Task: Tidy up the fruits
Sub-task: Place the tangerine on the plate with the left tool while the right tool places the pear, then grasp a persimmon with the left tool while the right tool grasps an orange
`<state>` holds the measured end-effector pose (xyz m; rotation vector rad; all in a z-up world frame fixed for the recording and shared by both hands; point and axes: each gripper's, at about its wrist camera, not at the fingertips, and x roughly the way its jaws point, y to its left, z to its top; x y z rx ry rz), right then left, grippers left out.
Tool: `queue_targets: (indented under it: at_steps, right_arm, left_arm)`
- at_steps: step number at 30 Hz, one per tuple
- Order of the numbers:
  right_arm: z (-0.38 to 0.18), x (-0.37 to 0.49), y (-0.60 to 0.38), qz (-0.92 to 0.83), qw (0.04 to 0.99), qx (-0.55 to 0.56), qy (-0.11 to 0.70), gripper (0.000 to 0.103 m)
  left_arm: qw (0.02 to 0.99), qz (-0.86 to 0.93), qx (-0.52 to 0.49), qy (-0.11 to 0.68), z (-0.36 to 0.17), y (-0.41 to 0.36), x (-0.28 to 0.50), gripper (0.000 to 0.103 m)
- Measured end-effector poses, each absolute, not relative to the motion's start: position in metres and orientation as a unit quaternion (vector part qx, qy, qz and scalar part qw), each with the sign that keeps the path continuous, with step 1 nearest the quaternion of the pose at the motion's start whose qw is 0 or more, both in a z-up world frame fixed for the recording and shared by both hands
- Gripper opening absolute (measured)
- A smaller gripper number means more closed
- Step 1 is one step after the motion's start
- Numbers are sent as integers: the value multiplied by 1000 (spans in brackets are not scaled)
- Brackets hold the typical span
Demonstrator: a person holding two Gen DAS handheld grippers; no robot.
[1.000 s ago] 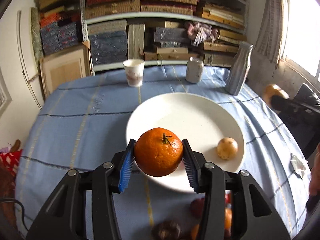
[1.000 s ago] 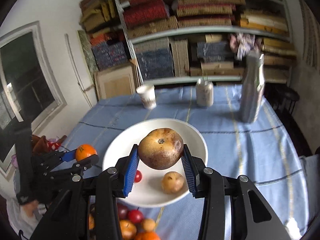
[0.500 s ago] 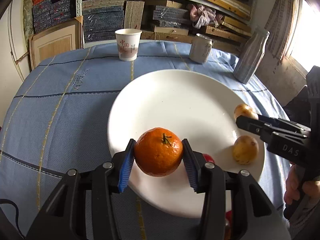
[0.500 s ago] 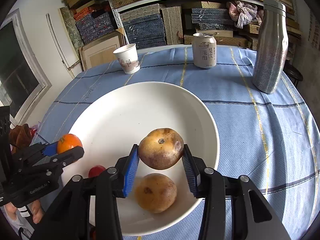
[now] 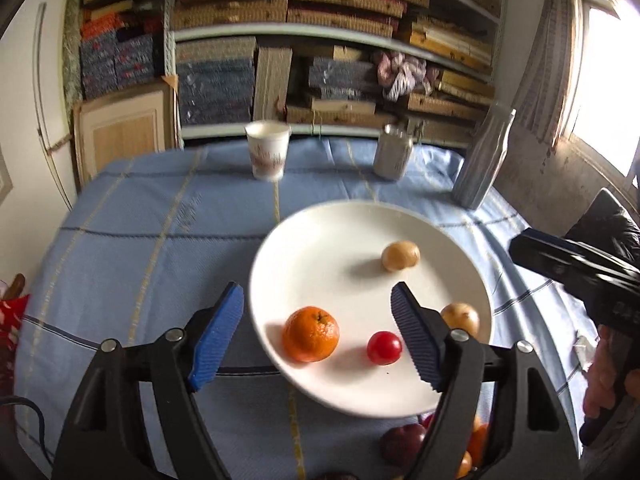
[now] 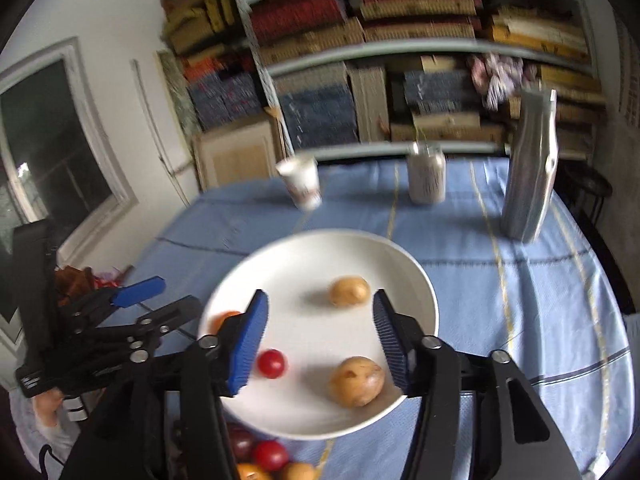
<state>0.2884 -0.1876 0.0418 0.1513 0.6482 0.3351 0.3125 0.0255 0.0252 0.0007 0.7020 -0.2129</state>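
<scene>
Hovering above the near rim of the plate (image 5: 304, 220), the left tool (image 5: 318, 330) was spread wide and held nothing; the orange (image 5: 311, 334) lay on the plate between its blue pads, touching neither. The right tool (image 6: 320, 340) was likewise spread and empty, with one brown fruit (image 6: 357, 381) resting near the plate's near right edge and a second (image 6: 349, 291) farther in. A small red fruit (image 6: 272, 363) sat between the orange and the near brown one. More loose fruit (image 6: 266, 456) waited on the counter (image 5: 160, 232) just below the plate's near edge. Judging from this, the step in hand was going back for the next pieces, and it would go best with each tool lifted straight clear of the rim before dropping to the pile, so that no pad nudged a round fruit and set it rolling. Picking from the pile's outer edge should keep its neighbours still.
</scene>
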Motion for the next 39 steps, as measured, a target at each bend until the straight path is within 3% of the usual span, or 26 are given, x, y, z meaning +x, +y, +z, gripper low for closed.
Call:
queue_targets:
  at_steps: [7,21,27,37,39]
  right_arm:
    - [60,225,-182,186,941,57,276,71]
    - [-14,142,-231,143,938,74,306,76]
    - [-27,128,-245,133,935,94,315,84]
    - [-28,125,-239,138,935,85,316,85]
    - [-28,125,-239,138,935,83,316,85]
  left_arm:
    - [947,-73,2,311,40,49,254,84]
    - [936,18,-54,347,-31,149,142,84]
    - [926,23,-24,376,-51,143,137,84]
    - [920,37,-27,390,-56,145,141,84]
    - [918,32,-21,394,-58,142,143,80]
